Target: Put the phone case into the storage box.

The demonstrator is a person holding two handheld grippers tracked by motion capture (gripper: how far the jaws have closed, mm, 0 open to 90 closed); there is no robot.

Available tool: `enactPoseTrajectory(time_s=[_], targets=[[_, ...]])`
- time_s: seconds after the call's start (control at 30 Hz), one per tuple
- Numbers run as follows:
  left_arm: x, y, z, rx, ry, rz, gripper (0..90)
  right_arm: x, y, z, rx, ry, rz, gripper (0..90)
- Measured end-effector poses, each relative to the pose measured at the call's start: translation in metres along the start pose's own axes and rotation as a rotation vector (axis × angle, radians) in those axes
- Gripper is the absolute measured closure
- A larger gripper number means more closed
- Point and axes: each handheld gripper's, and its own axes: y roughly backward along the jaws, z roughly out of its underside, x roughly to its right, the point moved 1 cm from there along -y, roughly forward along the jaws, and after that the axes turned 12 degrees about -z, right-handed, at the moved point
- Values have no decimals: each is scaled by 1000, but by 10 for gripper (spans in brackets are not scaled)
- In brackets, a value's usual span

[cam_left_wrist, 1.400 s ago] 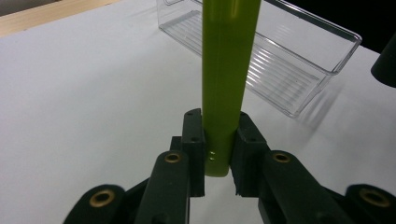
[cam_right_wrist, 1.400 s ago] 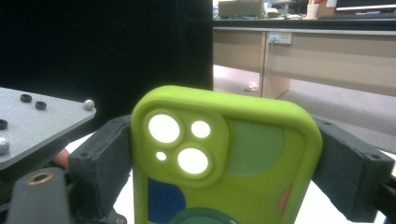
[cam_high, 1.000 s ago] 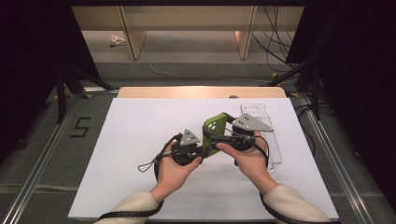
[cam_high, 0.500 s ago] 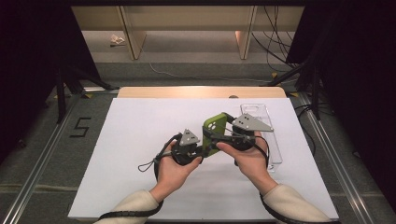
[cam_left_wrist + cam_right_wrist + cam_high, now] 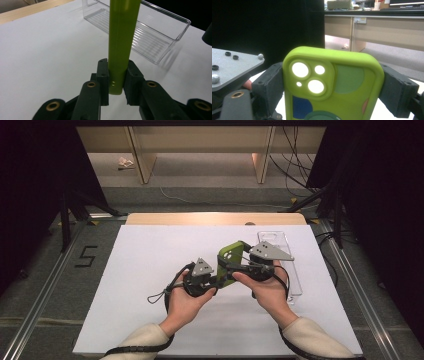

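The phone case (image 5: pixel 232 261) sits mid-bench (image 5: pixel 150 260) between both hand-held grippers; the clear bin (image 5: pixel 290 270) lies just right.

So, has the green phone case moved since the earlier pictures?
No. The green silicone phone case stays beside the clear plastic tray, as before.

Matt green rubbery phone case (image 5: pixel 334 85); glossy clear plastic tray (image 5: pixel 150 32).

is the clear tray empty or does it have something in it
Empty. In the left gripper view the clear tray shows only its ribbed floor. The green phone case is outside it, gripped above the table by the jaws of both grippers.
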Motion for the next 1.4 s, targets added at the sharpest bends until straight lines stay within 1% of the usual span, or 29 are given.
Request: enactPoseTrajectory(time_s=[0.1,0.23,0.37,0.43,0.5,0.53,0.6,0.67,0.7,0.73,0.83,0.9,0.97,1.07,1.17,1.27,1.4], targets=[[-1,0,-1,2,-9,9,735,1,0,0,-3,-4,3,168],[-3,1,-2,16,-26,12,647,2,1,0,-1,4,10,169],[-5,0,-2,13,-39,26,496,3,3,-2,0,7,14,168],[-6,1,-2,21,-44,23,434,4,4,-3,1,5,16,168],[-5,1,-3,15,-53,17,345,5,5,-3,2,3,21,168],[-5,1,-3,9,-62,12,300,5,5,-4,1,2,22,169],[-5,2,-3,0,-79,15,221,6,6,-4,3,3,25,169],[-6,3,-2,-11,-108,16,147,7,7,-5,5,4,30,168],[-6,4,-2,-13,-134,18,138,8,8,-5,7,5,32,168],[-7,5,-1,-17,-146,21,108,8,9,-6,9,8,35,168],[-9,9,-1,-27,-173,47,26,10,10,-7,17,9,41,168],[-11,13,0,-32,-191,58,0,11,11,-8,21,11,44,168],[-14,17,3,-37,-207,57,0,12,12,-9,24,10,46,168],[-20,22,4,-34,-204,60,0,14,14,-10,26,10,51,168],[-25,26,4,-26,-193,57,0,14,15,-11,30,8,56,168],[-27,29,6,-21,-187,60,0,16,17,-13,37,11,63,168],[-30,32,8,-16,-185,54,0,18,20,-15,44,9,71,168]])
